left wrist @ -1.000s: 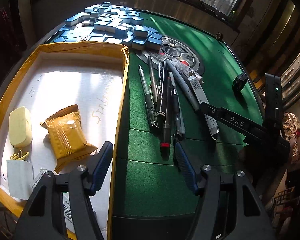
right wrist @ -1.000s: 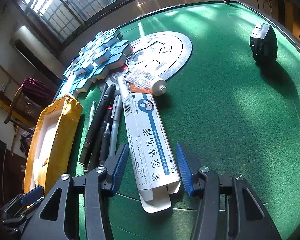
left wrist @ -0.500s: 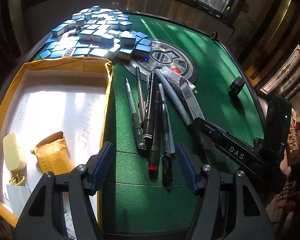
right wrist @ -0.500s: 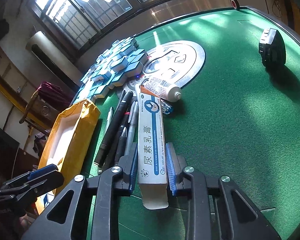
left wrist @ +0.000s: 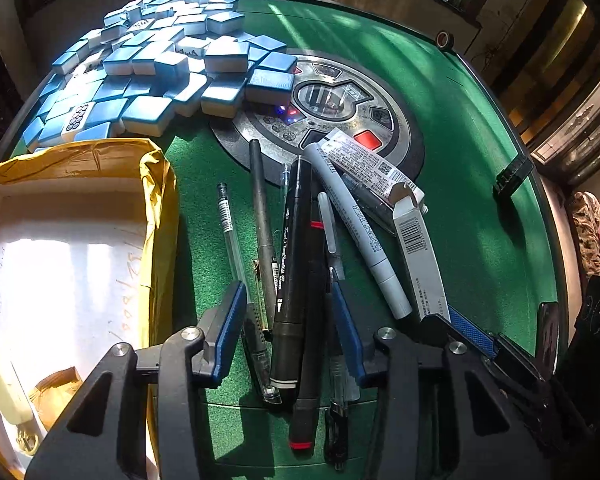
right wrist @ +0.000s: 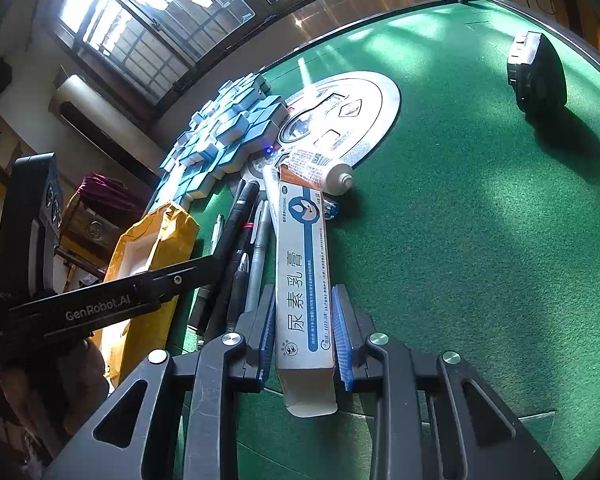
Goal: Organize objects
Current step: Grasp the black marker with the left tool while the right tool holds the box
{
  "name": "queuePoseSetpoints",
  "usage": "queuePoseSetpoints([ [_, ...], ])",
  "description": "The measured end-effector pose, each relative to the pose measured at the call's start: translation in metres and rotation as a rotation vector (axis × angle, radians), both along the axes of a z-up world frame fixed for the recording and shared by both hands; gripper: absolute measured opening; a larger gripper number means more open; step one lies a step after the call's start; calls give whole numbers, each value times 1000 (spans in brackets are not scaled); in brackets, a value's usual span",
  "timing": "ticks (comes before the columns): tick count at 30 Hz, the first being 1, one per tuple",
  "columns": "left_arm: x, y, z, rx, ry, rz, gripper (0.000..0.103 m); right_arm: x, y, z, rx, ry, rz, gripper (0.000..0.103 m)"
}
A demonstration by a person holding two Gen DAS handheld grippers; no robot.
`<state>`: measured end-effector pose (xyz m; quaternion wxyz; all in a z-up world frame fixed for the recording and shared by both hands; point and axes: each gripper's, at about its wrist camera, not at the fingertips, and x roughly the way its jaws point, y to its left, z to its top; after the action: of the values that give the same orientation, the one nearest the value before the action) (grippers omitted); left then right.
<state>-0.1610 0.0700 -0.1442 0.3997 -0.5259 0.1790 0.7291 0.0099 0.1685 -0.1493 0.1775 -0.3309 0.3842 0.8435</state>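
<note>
Right gripper [right wrist: 304, 332] clamps the ointment box [right wrist: 303, 280] on the green table [right wrist: 480, 240]; left gripper [left wrist: 288, 320] is closing around several pens [left wrist: 292, 264].

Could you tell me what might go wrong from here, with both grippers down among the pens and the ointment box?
1. The left gripper is closing around several pens at once; some may slip out or roll away.
2. The ointment box, gripped by the right gripper, touches the tube at its far end; lifting may drag it.
3. The grippers sit close together and might collide.
</note>
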Motion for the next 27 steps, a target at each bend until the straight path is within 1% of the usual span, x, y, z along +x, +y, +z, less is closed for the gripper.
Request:
queuePoseSetpoints([
  [4,-6,11,-4,-10,14,0,40,0,0,0,-2,1,0,23],
  [6,-8,15,-6,-1,-14,-21,40,0,0,1,1,0,1,24],
  [7,-8,17,-9,-8,-29,-29,37,0,0,0,-2,1,0,24],
  [9,-9,17,-10,-13,-10,-21,31,0,0,0,-1,1,0,24],
  [10,-9,16,-9,-6,-16,-18,25,0,0,0,-1,1,-1,24],
  [11,-10,13,-7,4,-16,-12,18,0,0,0,-1,1,-1,24],
  [12,-10,11,-6,7,-24,-10,14,0,0,0,-2,1,-1,24],
  [14,-10,7,-6,19,-45,-8,14,0,0,0,-1,0,0,24],
  [16,-9,3,-7,24,-34,-3,14,0,-1,0,1,0,1,24],
  [20,-5,-12,-4,47,-87,11,13,0,-1,0,3,-1,3,24],
  [22,2,-22,0,60,-101,15,13,0,-1,-1,5,-1,4,24],
  [25,17,-44,2,92,-154,9,13,-1,-1,-1,7,-2,10,24],
  [27,27,-60,3,115,-175,21,13,-1,-2,0,12,-4,12,24],
])
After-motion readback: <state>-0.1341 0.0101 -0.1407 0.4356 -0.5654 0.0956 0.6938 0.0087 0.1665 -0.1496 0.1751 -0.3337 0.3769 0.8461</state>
